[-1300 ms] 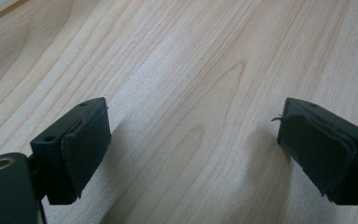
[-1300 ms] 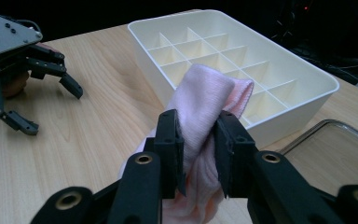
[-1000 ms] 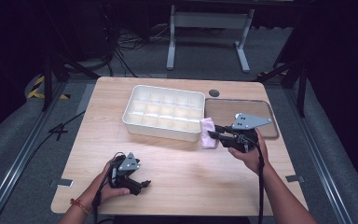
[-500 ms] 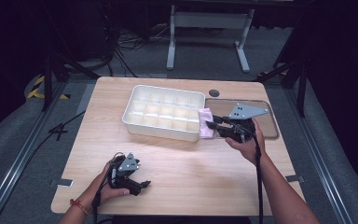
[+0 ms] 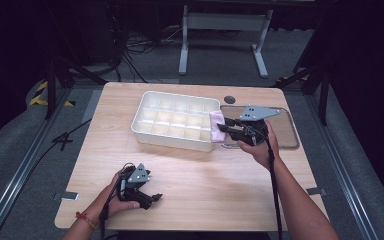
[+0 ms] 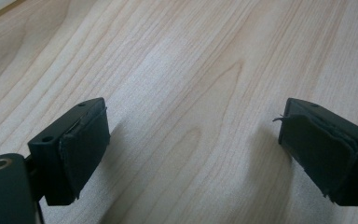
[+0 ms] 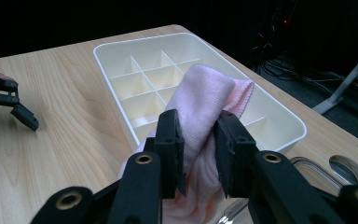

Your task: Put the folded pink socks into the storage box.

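A rolled pink cloth (image 7: 205, 100) is pinched between the jaws of my right gripper (image 7: 198, 140); the same pink cloth (image 5: 217, 120) hangs at the right end of a white divided tray (image 5: 145, 131). That right gripper (image 5: 224, 127) points left, just over the tray's right rim. The tray (image 7: 116, 58) has several bare compartments. Near the table's front left, my left gripper (image 5: 152, 198) rests low on the wood, held by a hand. Its jaws stand wide apart with bare wood between the pads (image 6: 86, 144).
A shallow grey tray (image 5: 286, 129) lies on the table to the right of the white one. A round dark hole (image 5: 229, 99) sits in the tabletop behind it. A metal stand and cables occupy the dark floor beyond the table.
My right gripper has carried the pink cloth up and away from me, from the tray's front right corner to above its right rim. The left gripper has stayed put.
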Available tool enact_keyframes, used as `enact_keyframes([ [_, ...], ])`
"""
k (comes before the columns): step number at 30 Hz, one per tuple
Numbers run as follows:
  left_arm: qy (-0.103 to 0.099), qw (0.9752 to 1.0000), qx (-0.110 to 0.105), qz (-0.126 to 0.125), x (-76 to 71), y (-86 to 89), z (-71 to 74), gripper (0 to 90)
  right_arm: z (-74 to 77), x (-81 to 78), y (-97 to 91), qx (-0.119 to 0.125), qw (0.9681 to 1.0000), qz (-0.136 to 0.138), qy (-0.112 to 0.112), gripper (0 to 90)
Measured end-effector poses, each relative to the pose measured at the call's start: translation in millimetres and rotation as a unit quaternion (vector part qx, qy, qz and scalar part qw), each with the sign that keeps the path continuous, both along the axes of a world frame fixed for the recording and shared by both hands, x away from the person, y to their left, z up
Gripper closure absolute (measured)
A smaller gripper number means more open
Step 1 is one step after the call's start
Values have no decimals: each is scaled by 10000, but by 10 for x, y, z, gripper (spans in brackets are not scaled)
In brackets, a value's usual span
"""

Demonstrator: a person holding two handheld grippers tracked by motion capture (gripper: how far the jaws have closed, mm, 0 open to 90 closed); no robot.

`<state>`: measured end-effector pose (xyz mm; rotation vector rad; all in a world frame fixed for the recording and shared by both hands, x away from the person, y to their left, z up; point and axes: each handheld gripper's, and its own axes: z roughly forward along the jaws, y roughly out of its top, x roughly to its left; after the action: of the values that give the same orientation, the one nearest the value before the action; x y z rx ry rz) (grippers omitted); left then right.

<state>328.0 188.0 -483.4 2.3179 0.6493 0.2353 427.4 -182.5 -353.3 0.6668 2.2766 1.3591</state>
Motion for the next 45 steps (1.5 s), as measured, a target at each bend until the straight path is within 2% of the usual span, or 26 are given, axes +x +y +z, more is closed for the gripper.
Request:
enact_keyframes([
  [9,-10,10000,19,-16,3,1,1,88,-1,124,81,-22,10000,-23,15,720],
  [13,-11,10000,23,-17,3,1,2,89,-34,194,186,-199,9998,-54,11,720],
  [19,-9,10000,23,-11,3,1,1,89,-65,266,277,-281,9996,-82,17,720],
  [25,-7,10000,21,-11,3,1,1,89,-155,372,381,-493,9986,-166,64,720],
  [30,1,10000,21,-16,3,1,2,89,-238,440,451,-700,9972,-250,67,720],
  [36,-7,10000,8,-8,2,0,-1,88,-327,497,506,-905,9948,-475,46,720],
  [45,0,10000,-5,2,1,-1,-1,88,-447,490,524,-1244,9914,-404,40,718],
])
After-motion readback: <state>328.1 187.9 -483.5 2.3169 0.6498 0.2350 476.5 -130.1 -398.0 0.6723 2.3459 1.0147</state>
